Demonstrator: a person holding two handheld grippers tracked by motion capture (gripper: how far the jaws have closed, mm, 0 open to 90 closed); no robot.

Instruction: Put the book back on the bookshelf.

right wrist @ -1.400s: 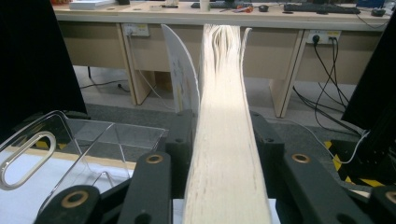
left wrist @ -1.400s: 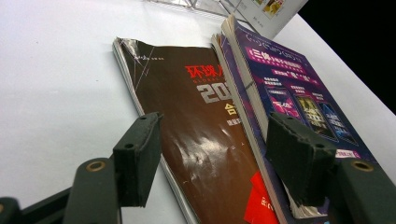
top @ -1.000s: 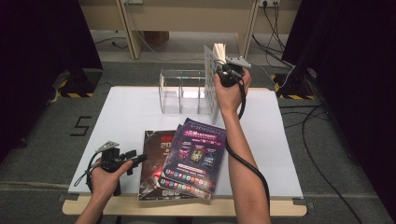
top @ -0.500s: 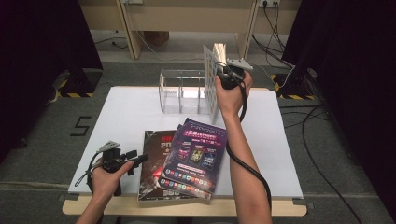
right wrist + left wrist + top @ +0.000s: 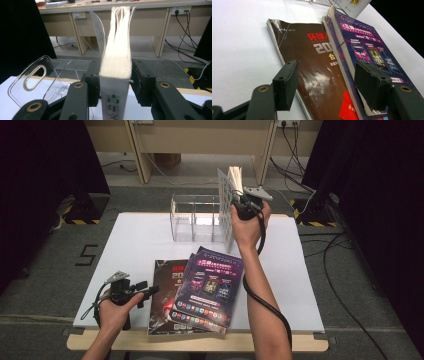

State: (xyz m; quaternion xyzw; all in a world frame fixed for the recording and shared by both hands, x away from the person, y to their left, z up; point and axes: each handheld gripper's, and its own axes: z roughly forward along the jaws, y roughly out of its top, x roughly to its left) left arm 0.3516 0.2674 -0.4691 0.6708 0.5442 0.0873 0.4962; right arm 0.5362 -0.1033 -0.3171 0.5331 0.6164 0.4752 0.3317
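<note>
Over the last second the right gripper (image 5: 239, 206) and the book (image 5: 227, 195) it carries edge slightly toward the far right corner, while the left gripper (image 5: 145, 291) and the magazines stay put. The white surface (image 5: 145, 240) carries a clear acrylic organizer (image 5: 196, 217) near the middle of its far edge, its divided compartments empty as far as the high view shows. By the near edge lie two magazines: a dark brown one (image 5: 162, 295) flat on the surface and a purple one (image 5: 210, 287) overlapping it on its right side, fanned slightly toward the right edge. The book is held upright in the air just beside the organizer's right end, above the far part of the surface; in the right gripper view its pale page block (image 5: 117, 50) faces the camera and the right gripper's fingers (image 5: 141, 80) pinch it from both sides near the spine. Near the front left corner the left gripper rests low in the person's left hand (image 5: 114, 312), its fingers (image 5: 285, 83) spread apart, holding nothing, pointing at the brown magazine's left edge, one finger over bare surface and the other over the purple magazine's edge.
</note>
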